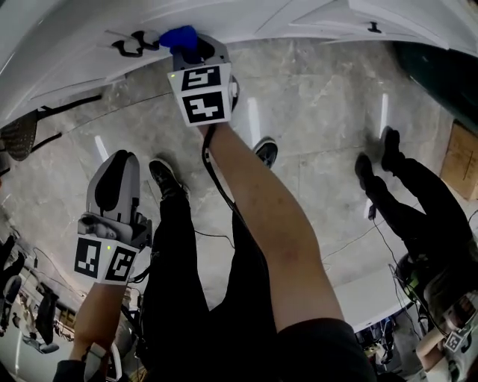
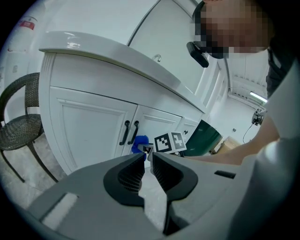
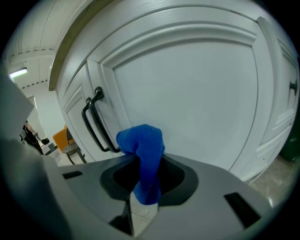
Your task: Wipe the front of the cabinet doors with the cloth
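The white cabinet door fills the right gripper view, its black handle at the left. My right gripper is shut on a blue cloth whose bunched end lies close against the door panel beside the handle. From the head view the right gripper reaches to the doors with the cloth at its tip, next to the handles. My left gripper hangs back over the floor, jaws together and holding nothing. In the left gripper view, that gripper points at the doors and cloth.
A dark wicker chair stands left of the cabinet, under the white countertop. A green bin sits further right. Another person's legs stand on the grey tiled floor at the right, near a cardboard piece.
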A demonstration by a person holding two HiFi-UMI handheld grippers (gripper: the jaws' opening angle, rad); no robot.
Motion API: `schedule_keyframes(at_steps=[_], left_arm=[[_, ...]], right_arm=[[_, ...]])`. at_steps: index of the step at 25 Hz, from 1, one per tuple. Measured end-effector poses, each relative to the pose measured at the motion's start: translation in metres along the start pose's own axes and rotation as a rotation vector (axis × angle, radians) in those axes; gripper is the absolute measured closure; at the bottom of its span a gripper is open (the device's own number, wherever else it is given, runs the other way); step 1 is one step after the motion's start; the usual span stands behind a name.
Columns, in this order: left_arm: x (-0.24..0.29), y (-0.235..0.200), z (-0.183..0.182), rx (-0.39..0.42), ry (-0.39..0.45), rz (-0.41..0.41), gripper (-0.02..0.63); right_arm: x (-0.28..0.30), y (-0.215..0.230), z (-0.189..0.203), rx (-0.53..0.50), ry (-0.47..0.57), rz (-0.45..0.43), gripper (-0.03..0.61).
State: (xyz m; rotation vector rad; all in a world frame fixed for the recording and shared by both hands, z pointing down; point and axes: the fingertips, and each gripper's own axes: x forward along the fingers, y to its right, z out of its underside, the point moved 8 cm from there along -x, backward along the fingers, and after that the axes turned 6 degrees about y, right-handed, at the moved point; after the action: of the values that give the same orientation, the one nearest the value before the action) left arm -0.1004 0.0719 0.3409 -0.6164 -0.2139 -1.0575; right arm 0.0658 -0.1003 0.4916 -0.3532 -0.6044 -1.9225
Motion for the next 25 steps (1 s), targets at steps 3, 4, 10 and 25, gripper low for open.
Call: schedule_keyframes(at_steps=[3,4,10,25], left_arm=[[0.013,0.018,-0.003,0.003,-0.002,0.021,0.557],[0.018,0.023,-0.003,0.006,-0.005,0.030,0.557],[0.053,0.048,0.003,0.017,-0.026,0.050,0.557],[0.086,0.096,0.001,0.043,-0.048,0.128,0.557]], right_arm=[[-0.007,0.020,-0.002,-0.001,-0.004,0.002,0.492],[-0.011,0.030,-0.001,-0.005,-0.006,0.011,0.492],[-0.033,0.107,0.003,-0.008,-0.022,0.102,0.492],[-0.091,0.208,0.004,0.099,0.011,0.284,0.493]])
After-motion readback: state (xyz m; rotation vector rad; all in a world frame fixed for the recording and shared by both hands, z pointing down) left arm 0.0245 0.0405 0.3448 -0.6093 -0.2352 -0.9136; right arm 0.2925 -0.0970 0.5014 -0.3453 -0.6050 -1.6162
